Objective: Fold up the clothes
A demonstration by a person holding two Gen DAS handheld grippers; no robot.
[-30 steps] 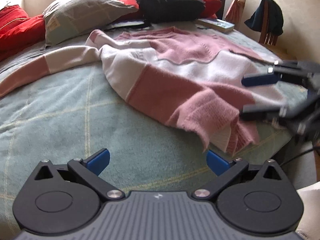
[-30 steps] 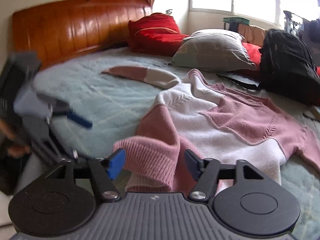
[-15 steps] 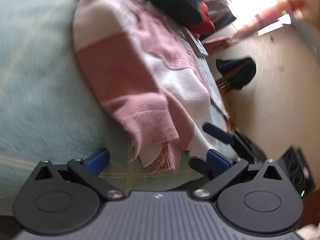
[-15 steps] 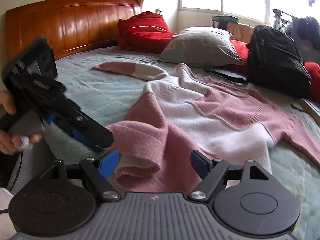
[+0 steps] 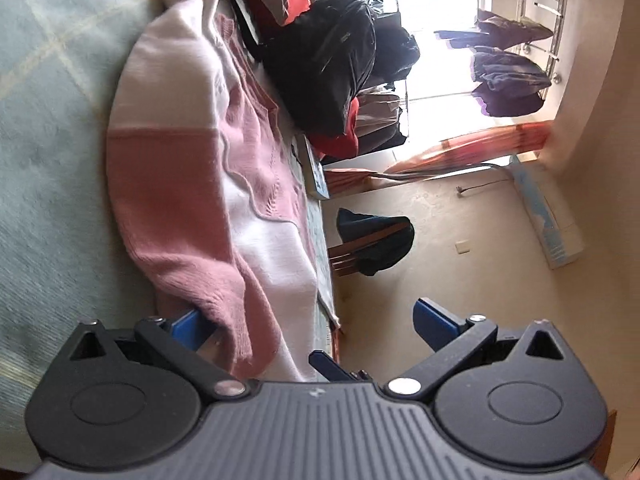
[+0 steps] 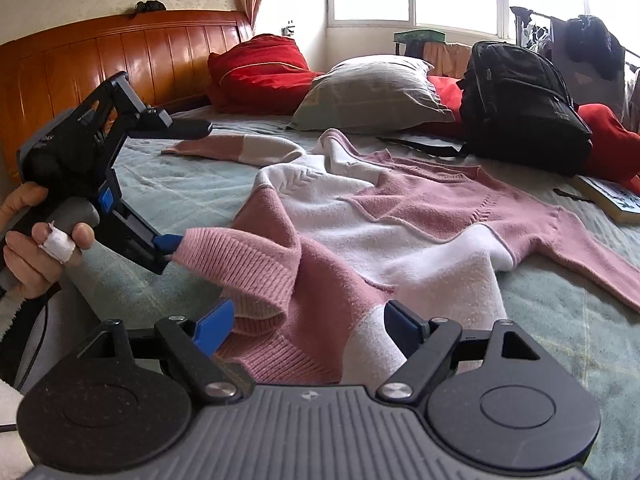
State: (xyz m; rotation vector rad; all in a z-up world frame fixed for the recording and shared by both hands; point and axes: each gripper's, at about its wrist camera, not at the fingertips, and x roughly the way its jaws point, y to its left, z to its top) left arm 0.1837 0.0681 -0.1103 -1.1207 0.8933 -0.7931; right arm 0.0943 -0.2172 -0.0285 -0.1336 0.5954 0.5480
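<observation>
A pink and white knitted sweater point(image 6: 400, 232) lay spread over the teal bedspread point(image 6: 180, 188), filling the middle of the right wrist view, with one sleeve stretched toward the right edge of the frame and the other lying flat at centre left, below the grey pillow point(image 6: 372, 92).

The right gripper point(image 6: 308, 322) sat at the bottom centre of its own view with its blue-tipped jaws spread wide. The ribbed pink hem lay bunched between them, the left tip touching the folded knit; the right tip stood just beside the white panel, and whether it touched could not be told.

The left gripper point(image 6: 166, 208) appeared at the left of that frame, rolled onto its side and held by a hand point(image 6: 36, 248) with a white bandage on one finger. Its jaws were also wide apart: the upper finger hung in the air well above the cloth, while the lower blue tip met the raised corner of the pink hem. In the left wrist view, tilted sideways, that gripper point(image 5: 316, 320) showed the same: its left-hand tip was pressed against the pink hem fold at lower left, its right-hand tip was free over the floor, and nothing was clamped.

A black backpack point(image 6: 520, 108) rested at the upper right of the bed, beside red pillows point(image 6: 260, 68).
</observation>
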